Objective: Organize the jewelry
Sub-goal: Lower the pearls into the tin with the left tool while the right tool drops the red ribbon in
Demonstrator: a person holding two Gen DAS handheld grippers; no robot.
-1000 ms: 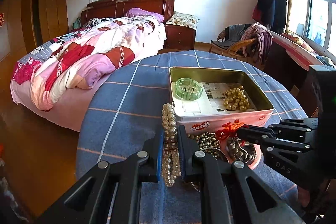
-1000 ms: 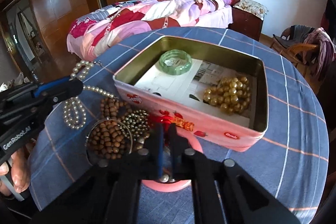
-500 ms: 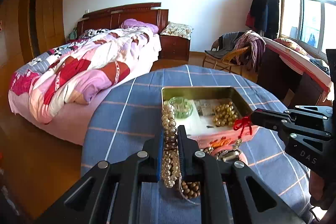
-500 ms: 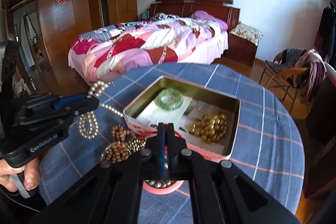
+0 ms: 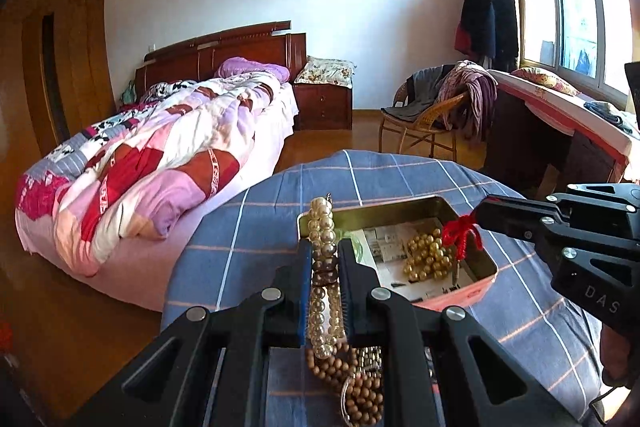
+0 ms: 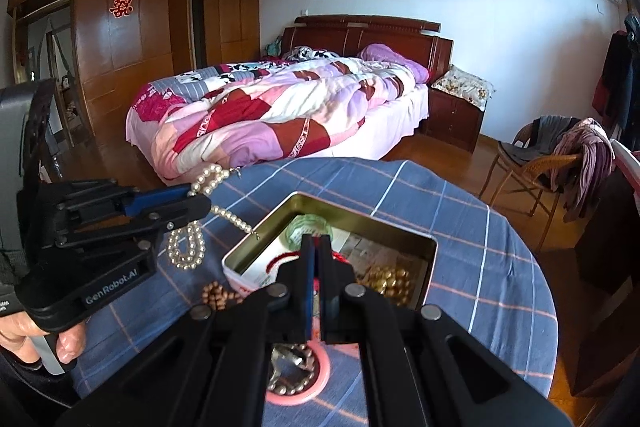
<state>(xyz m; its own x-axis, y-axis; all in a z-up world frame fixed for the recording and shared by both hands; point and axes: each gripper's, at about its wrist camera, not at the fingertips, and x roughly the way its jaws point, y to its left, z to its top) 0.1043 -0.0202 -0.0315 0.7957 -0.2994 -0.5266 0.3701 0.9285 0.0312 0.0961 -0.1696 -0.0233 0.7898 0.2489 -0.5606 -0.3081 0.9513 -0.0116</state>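
Both claws lifted: round pearl strand [image 5: 323,259], knotted red cord [image 5: 460,233].

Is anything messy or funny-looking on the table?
A bit. The pearl necklace dangles in loops from the left tool, with one strand trailing over the corner of the tin. Wooden beads and other strands lie heaped together beside the tin. Nothing looks broken or spilled.

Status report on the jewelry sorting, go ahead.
Left tongs shut on pearl necklace, lifted. Right tongs shut on red cord over the tin. Nothing blocking.
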